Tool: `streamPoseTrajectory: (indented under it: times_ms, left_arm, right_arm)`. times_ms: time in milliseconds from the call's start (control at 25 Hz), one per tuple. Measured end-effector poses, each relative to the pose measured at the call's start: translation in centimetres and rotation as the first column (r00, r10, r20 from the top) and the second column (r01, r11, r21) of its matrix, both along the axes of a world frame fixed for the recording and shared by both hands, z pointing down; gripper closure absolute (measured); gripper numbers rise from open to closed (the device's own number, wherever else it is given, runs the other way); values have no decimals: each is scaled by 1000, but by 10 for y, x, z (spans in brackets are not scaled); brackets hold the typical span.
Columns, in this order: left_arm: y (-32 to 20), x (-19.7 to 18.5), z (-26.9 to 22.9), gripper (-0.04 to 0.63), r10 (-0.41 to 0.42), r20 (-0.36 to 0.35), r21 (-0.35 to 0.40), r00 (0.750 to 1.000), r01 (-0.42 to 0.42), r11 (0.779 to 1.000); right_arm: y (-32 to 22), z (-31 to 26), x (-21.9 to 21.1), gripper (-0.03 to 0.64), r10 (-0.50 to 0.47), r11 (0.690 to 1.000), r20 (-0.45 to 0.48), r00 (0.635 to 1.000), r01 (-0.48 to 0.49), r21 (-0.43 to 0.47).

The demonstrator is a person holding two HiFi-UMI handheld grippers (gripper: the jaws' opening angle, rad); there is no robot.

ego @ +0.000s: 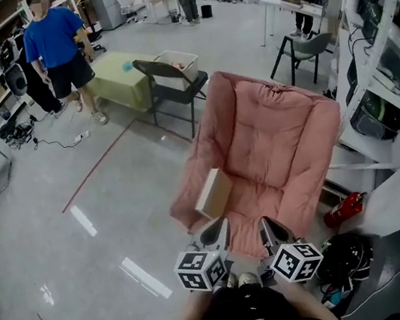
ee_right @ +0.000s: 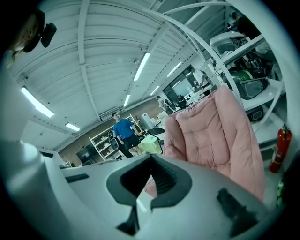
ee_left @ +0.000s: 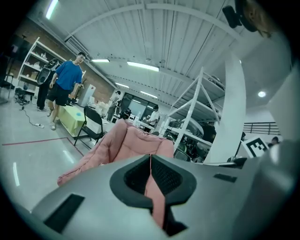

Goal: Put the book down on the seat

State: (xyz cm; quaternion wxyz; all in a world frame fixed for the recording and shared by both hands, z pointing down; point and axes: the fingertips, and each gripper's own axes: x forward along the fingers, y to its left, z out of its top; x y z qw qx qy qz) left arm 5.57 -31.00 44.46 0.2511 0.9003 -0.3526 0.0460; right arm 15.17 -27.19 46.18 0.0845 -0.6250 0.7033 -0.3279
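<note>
A tan book rests tilted on the front left part of the pink padded chair's seat, with no gripper touching it. My left gripper hangs just below and in front of the book, jaws shut and empty. Beside it on the right, my right gripper is shut too, near the seat's front edge. In the left gripper view the left gripper has its pads pressed together, with the pink chair beyond. The right gripper likewise shows touching pads, facing the chair's back. Neither gripper view shows the book.
A dark folding chair carrying a white bin stands behind the pink chair, by a yellow-green table. A person in a blue shirt stands far left. White shelving lines the right. A red fire extinguisher lies near it.
</note>
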Motion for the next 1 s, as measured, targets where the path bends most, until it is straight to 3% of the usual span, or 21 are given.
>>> streamPoseTrajectory:
  times_ms: [520, 1000]
  left_arm:
    - [9, -1, 8, 578, 6, -4, -38, 1000, -6, 999]
    - [15, -3, 15, 578, 21, 6, -58, 1000, -21, 998]
  right_arm:
    - [6, 3, -19, 604, -54, 998, -21, 998, 54, -18]
    - [11, 6, -21, 604, -42, 999, -23, 999, 41, -32]
